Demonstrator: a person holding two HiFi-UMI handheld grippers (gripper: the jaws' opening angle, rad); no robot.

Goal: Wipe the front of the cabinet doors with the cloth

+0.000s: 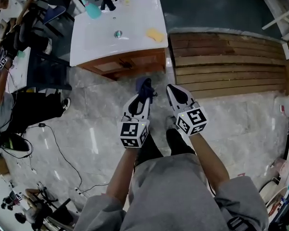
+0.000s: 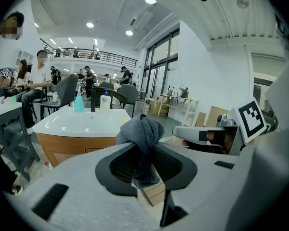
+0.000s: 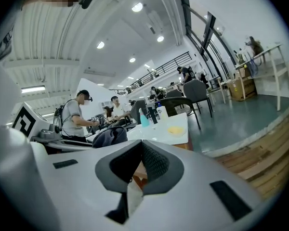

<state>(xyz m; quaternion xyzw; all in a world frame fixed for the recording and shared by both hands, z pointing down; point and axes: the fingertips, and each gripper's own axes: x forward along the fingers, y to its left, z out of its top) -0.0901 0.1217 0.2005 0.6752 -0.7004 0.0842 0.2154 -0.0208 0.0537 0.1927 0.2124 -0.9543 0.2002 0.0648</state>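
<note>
1. Pinching a bunched grey-blue cloth (image 2: 142, 131) between the jaws of the left gripper (image 1: 143, 96), with a wad bulging past the tips and a tail hanging down inside.
2. Holding the jaws of the right gripper (image 1: 171, 89) closed on nothing, tips together, just beside the left one.
3. Hovering both grippers over the marble floor (image 1: 101, 124), ahead of the person's legs and touching no surface.
4. Facing the wooden cabinet (image 1: 127, 64) under its white worktop (image 1: 101, 37), which is lying ahead and a little to the left of the cloth, near but apart, with the door fronts running left to right across the line of the jaws.
5. Judging the left gripper the nearer one and the only one carrying anything, so probably needing to reach forward and down to press the wad flat against a door front.
6. Seeing the door fronts only at a steep angle in the head view, and more squarely, low and to the left, in the left gripper view.
7. Leaving alone the yellow sponge (image 1: 155, 34) and teal bottle (image 1: 92, 9) on the worktop, and the wooden decking (image 1: 226, 61) to the right.
8. Risking, by judgement, a loose wad sliding out of the jaws under sideways rubbing.
</note>
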